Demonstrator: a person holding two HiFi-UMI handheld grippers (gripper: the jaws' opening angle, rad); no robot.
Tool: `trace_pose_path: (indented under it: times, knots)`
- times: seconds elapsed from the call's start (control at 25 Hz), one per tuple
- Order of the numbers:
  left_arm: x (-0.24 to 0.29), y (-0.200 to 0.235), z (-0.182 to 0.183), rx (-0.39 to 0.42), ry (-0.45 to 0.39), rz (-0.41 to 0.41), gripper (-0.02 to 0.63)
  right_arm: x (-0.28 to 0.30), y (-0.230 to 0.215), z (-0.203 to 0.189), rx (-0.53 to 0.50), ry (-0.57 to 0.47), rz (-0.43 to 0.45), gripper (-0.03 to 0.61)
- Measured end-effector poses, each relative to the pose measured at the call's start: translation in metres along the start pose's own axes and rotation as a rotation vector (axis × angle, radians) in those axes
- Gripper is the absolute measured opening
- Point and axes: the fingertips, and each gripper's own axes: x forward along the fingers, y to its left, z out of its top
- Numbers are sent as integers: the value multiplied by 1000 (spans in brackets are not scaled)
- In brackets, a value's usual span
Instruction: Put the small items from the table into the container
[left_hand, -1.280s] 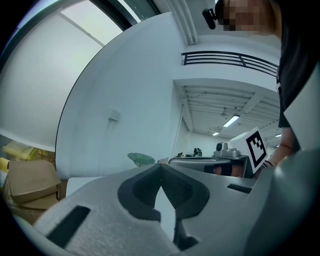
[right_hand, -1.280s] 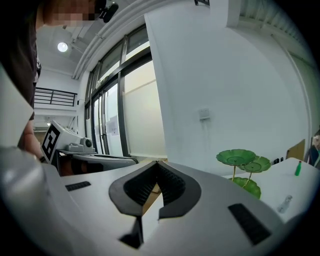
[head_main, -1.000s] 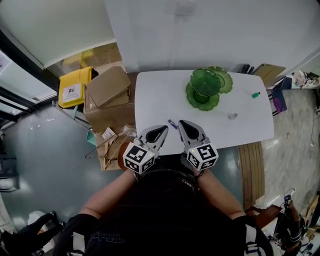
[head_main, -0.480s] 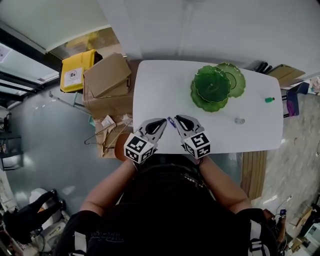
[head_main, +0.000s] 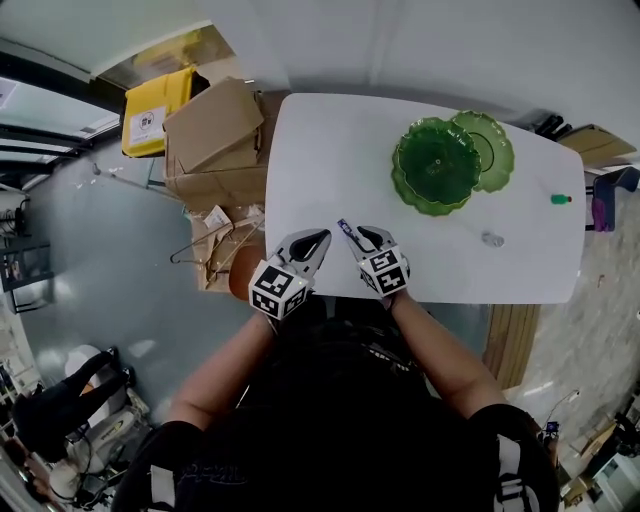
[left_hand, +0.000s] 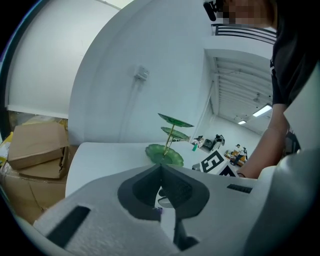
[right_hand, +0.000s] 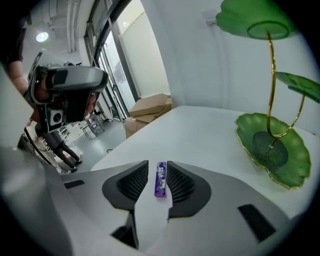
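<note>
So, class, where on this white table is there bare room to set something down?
Bare: the wide stretch of table between the cardboard boxes and the green tiered stand. Crowded: the near edge, where the right gripper, jaws opening, straddles the purple candy stick beside the left gripper.

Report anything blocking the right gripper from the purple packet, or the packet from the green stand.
Nothing visible. The purple packet lies between the opening jaws of the right gripper; bare table leads to the green stand.

Head view looks steeply down; gripper views share the stand (head_main: 437, 165).
</note>
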Motion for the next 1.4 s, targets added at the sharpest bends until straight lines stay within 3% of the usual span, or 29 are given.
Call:
trace_pose_path:
  times: [0.36, 0.96, 1.16, 1.4]
  knots:
    - [-3, 3, -14, -41, 17, 31, 8, 32, 2, -29, -19, 92, -17, 124]
    - [-13, 6, -23, -59, 27, 39, 8, 47, -4, -42, -72, 146, -60, 126]
    - [-22, 11, -29, -87, 29, 55, 8, 48, -6, -41, -104, 154, -73, 94]
    - [-33, 9, -28, -94, 18, 52, 8, 43, -8, -41, -68, 157, -74, 91]
